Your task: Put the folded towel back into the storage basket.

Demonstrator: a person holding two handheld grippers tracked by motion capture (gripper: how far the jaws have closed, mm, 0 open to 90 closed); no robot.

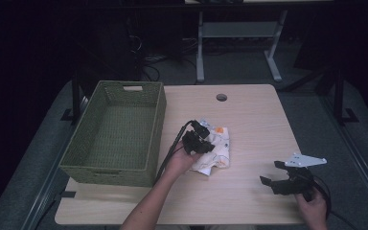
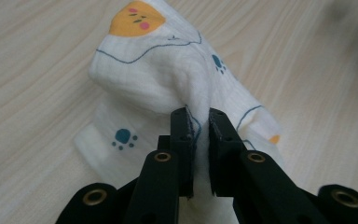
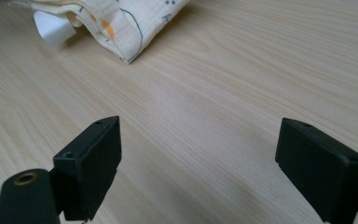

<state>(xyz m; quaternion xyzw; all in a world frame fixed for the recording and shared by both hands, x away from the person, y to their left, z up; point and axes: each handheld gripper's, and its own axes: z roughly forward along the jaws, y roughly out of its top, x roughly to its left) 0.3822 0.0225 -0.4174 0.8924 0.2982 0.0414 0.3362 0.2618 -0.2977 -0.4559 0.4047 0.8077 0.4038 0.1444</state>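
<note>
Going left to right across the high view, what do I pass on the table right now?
Green woven basket → left tongs, shut on a fold of the white printed cloth → right tongs, open over bare table.

Both grippers are black: the left gripper (image 1: 202,139) has brass-coloured rivets on its linkage arms and small screw holes in the square pads; the right gripper (image 1: 273,173) carries a grey triangular plate and black cable
</note>
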